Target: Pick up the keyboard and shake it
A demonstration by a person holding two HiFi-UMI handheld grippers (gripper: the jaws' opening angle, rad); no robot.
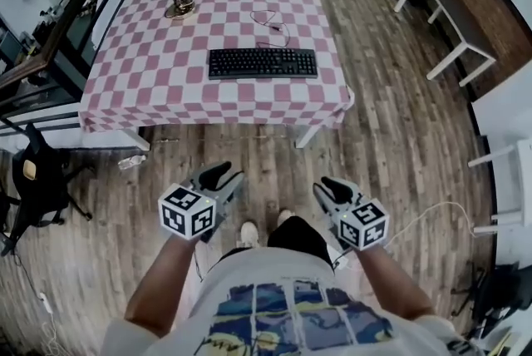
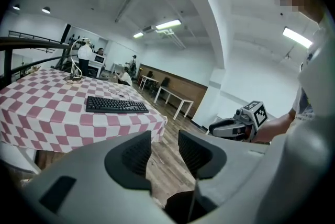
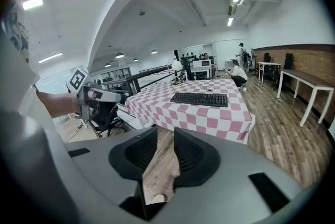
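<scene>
Head view: my left gripper (image 1: 219, 175), right gripper (image 1: 332, 186) gape empty, flat black keyboard (image 1: 263, 62) well ahead of jaws; lopsided grab could drop it.

Matt black plastic keyboard (image 1: 263, 62) on checked cloth (image 1: 150, 71); wood-plank floor (image 1: 399, 130)

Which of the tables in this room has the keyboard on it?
The pink-and-white checked table in the middle; the black keyboard lies on it. The tables by the right wall have white legs and no checked covering.
</scene>
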